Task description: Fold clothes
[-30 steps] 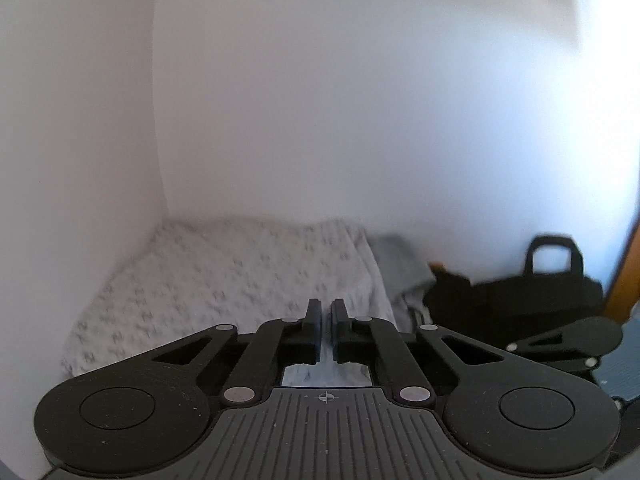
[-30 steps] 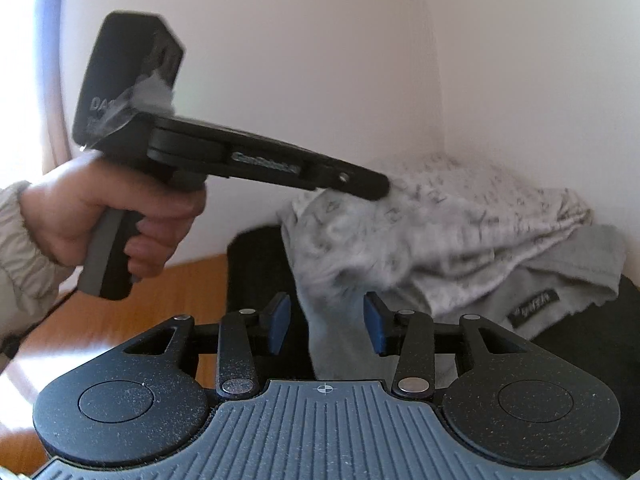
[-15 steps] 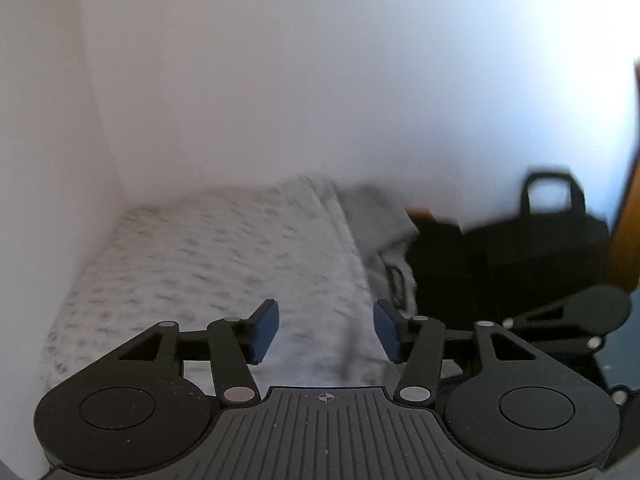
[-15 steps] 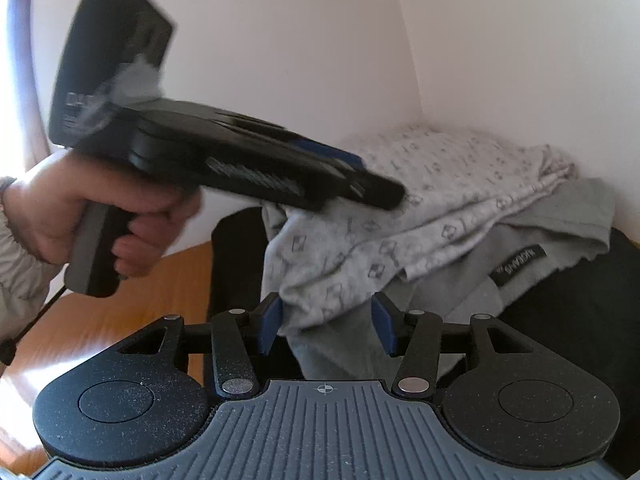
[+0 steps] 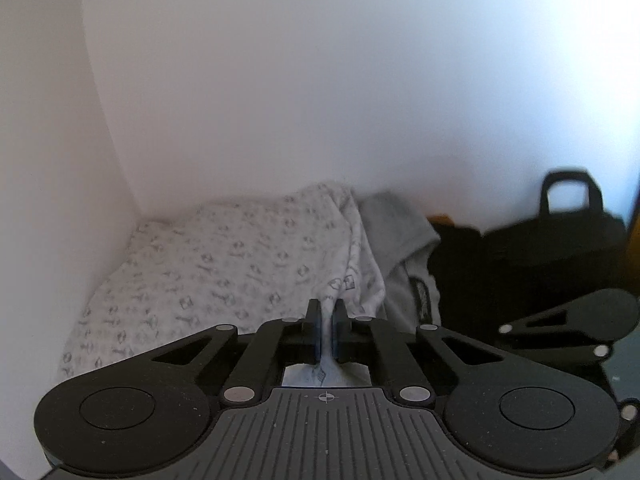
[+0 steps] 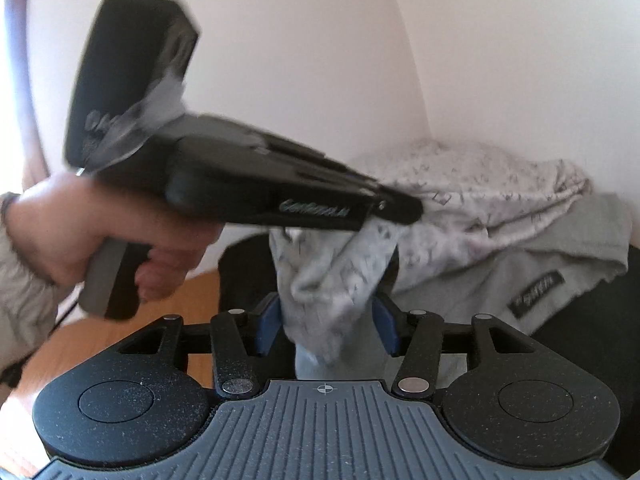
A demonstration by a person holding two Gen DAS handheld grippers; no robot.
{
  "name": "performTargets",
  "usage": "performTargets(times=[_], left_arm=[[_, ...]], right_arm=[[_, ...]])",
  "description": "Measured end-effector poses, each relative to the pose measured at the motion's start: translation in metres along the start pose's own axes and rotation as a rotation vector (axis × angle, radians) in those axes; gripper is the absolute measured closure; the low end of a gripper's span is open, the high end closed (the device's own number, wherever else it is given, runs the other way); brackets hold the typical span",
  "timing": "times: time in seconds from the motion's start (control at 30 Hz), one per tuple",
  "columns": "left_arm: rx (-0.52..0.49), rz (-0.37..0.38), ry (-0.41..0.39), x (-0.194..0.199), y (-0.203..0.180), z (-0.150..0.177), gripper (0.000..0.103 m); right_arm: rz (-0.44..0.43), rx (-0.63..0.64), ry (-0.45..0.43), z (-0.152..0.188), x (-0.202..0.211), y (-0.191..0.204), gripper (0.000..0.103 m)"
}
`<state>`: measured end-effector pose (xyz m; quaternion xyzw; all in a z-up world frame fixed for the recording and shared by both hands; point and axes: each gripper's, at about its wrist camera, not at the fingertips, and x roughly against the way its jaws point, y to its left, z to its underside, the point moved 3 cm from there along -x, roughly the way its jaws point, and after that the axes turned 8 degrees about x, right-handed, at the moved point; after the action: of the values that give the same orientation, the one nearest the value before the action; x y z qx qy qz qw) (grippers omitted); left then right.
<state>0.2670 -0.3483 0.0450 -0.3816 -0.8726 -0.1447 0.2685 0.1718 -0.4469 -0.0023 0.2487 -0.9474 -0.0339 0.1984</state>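
A white garment with a small grey print (image 5: 224,264) lies heaped in the corner of two white walls. Under it is a plain grey garment (image 6: 520,276) with a dark label. My left gripper (image 5: 327,312) is shut on a fold of the printed garment, and cloth shows between its pads. In the right wrist view a hand (image 6: 100,240) holds that left gripper (image 6: 404,208). The pinched fold (image 6: 332,280) hangs down from its tip. My right gripper (image 6: 326,320) is open, with this hanging cloth between its blue pads (image 6: 266,320), which do not squeeze it.
A black bag with a handle (image 5: 560,248) stands to the right of the clothes, and dark fabric (image 6: 592,320) lies under the grey garment. A wooden surface (image 6: 200,292) shows at the left. White walls close in behind and beside the heap.
My left gripper opened, moved over the printed garment's edge and shut on a fold. That fold is lifted and now hangs between the right gripper's fingers, which stand slightly wider.
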Motion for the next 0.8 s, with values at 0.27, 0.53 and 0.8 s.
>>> performTargets(times=[0.27, 0.53, 0.8], left_arm=[[0.016, 0.052, 0.036, 0.0, 0.006, 0.003, 0.099], [0.092, 0.014, -0.083, 0.015, 0.019, -0.017, 0.1], [0.131, 0.024, -0.173, 0.031, 0.021, -0.041, 0.1]], right_arm=[[-0.02, 0.038, 0.038, -0.005, -0.01, 0.004, 0.069], [0.061, 0.375, 0.041, -0.036, -0.022, 0.005, 0.09], [0.396, 0.879, -0.171, -0.049, -0.036, -0.013, 0.091]])
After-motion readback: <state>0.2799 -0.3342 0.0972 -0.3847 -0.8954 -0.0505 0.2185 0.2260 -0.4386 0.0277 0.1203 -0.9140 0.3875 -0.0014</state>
